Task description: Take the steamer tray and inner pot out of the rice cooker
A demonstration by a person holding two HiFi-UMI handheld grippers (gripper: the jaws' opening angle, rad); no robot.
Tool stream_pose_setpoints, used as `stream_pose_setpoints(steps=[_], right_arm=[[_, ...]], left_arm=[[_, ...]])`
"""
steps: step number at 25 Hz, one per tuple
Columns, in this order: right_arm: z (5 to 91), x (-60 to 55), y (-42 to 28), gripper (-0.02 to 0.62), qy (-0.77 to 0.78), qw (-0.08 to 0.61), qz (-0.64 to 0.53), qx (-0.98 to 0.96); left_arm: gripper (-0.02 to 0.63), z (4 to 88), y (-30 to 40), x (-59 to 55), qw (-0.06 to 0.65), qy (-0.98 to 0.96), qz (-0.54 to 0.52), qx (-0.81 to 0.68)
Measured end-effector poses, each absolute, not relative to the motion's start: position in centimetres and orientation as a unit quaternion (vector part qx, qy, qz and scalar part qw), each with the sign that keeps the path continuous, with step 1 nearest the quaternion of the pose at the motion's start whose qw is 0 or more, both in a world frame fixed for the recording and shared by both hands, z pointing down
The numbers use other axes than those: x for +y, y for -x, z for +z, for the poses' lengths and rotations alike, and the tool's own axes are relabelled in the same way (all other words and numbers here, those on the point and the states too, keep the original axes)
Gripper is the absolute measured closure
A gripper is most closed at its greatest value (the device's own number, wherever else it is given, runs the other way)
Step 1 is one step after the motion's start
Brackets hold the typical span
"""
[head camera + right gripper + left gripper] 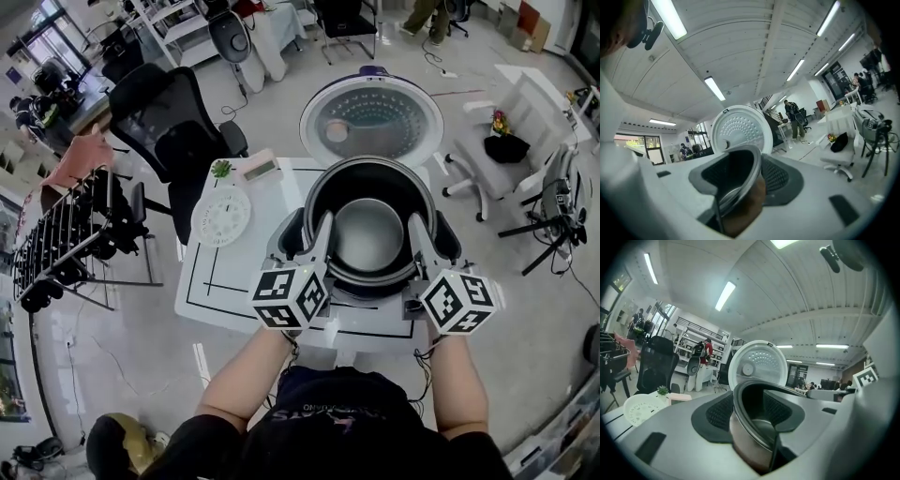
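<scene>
Left gripper [307,240] jaws, right gripper [429,242] jaws: each clamped on inner pot [367,234] rim; rice cooker lid [371,117] open.

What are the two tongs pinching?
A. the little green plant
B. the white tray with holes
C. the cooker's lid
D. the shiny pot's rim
D: the left tongs and the right tongs each pinch the rim of the inner pot, one on each side.

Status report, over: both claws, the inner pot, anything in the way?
Left claw and right claw shut on inner pot rim. Steamer tray out, on table. Lid open, path clear.
</scene>
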State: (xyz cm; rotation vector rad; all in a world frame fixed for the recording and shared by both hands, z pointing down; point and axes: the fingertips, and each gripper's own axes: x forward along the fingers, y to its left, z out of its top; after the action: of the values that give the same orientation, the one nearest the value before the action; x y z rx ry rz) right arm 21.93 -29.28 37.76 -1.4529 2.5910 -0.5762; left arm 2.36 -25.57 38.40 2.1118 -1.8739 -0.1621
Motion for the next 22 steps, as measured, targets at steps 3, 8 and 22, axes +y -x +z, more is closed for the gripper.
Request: stream_pose_setpoints(steps=[3,8,22], right_arm=[[35.4,-28.9,-21.2,0.382,0.465,0.082,-0.177,0.864],[31.9,-27.7,-18.2,0.382,0.432,0.096,-0.145,0.885],[32.9,-23.4,0.3,0.382,0.290,0.063,-0.160,0.941]], left_arm=[[0.413,36.4,-1.6,-25.0,0.143,-0.735,-0.073,-0.658],[0.413,33.5,1.4,-23.4,0.115,-0.720,-0.097,-0.677],[0.413,33.2,18.0,-14.0,0.098,-0.611,-0.098,-0.779]])
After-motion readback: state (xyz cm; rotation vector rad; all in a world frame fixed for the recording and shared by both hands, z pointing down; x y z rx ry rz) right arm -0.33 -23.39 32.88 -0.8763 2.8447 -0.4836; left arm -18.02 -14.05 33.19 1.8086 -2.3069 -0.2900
